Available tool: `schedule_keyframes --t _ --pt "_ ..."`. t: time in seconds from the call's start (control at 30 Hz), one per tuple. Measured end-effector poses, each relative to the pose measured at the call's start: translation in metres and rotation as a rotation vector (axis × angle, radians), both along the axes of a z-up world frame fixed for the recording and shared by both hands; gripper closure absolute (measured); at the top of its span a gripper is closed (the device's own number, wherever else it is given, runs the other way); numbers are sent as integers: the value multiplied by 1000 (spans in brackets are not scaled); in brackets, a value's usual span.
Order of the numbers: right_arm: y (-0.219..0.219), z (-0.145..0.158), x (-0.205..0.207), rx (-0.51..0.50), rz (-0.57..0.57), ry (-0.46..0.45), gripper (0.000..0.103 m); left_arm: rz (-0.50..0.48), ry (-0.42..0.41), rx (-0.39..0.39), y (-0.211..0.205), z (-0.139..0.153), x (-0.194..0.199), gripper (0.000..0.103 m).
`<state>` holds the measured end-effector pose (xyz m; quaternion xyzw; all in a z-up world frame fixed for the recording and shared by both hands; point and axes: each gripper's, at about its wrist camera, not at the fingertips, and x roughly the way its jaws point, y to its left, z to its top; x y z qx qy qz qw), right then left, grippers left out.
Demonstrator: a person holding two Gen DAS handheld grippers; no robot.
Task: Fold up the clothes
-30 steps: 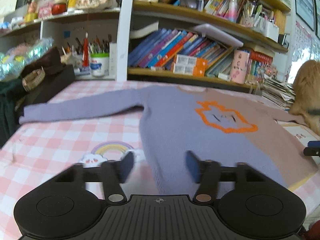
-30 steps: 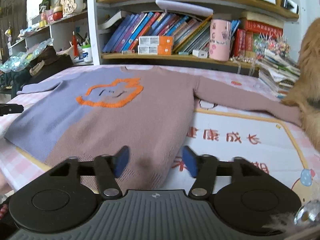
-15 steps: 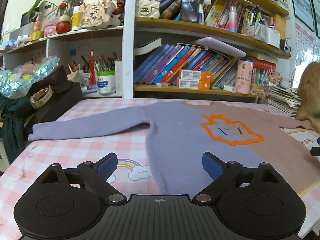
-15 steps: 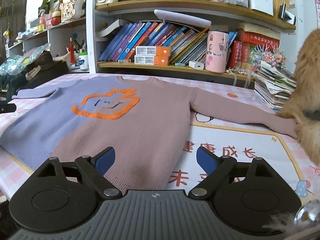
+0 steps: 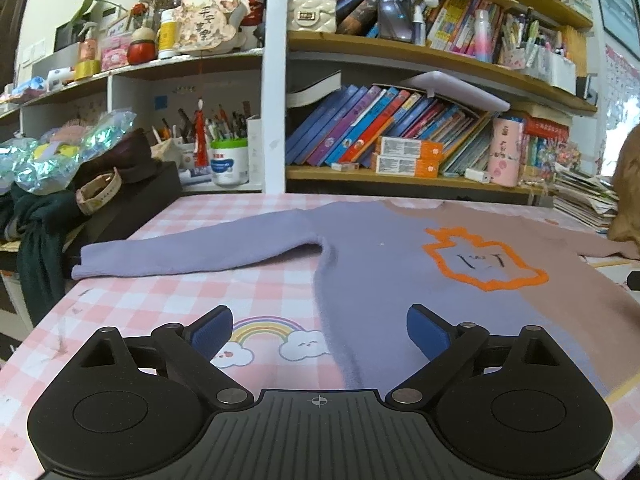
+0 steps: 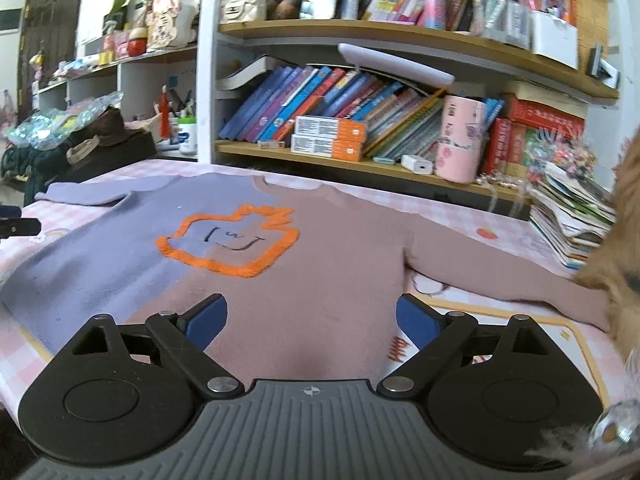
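A sweater, half lavender and half dusty pink with an orange outlined patch, lies flat and face up on the pink checked table; it shows in the left wrist view [image 5: 384,272] and in the right wrist view [image 6: 320,264]. Its lavender sleeve [image 5: 192,252] stretches left, its pink sleeve [image 6: 500,276] stretches right. My left gripper [image 5: 318,330] is open and empty above the sweater's lower left hem. My right gripper [image 6: 310,320] is open and empty above the lower pink half.
Bookshelves [image 5: 400,140] stand behind the table. Dark bags and clutter [image 5: 80,184] sit at the left edge. A stack of magazines [image 6: 572,220] and a furry tan animal [image 6: 616,272] are at the right, touching the pink sleeve end.
Both grippers opened wide from a narrower gap and lifted back from the hem, so more of the shelves shows. The sweater has not moved.
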<state>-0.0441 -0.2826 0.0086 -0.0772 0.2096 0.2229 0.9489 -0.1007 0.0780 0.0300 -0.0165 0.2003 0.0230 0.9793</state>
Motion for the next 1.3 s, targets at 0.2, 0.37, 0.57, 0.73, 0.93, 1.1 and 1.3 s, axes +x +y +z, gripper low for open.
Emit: schedule_keyframes --t 0.2,0.37,0.57,0.73,0.93,1.1,1.3 --pt "18 5 20 -7 67 -31 10 42 5 9 4 0 5 3" --pt "33 9 43 1 122 -59 9 96 34 28 11 0 17 3" --pt "53 8 72 -31 214 -89 6 179 77 62 29 10 38 3" --pt "65 4 92 -83 302 -96 5 272 99 63 57 14 55 3" --pt "74 -6 108 -116 366 -81 5 437 152 -68 116 12 82 3" --pt "71 -12 113 -96 373 -44 5 591 187 -181 166 1 99 3" --pt "66 -16 114 -76 385 -20 2 696 236 -315 208 -19 114 13"
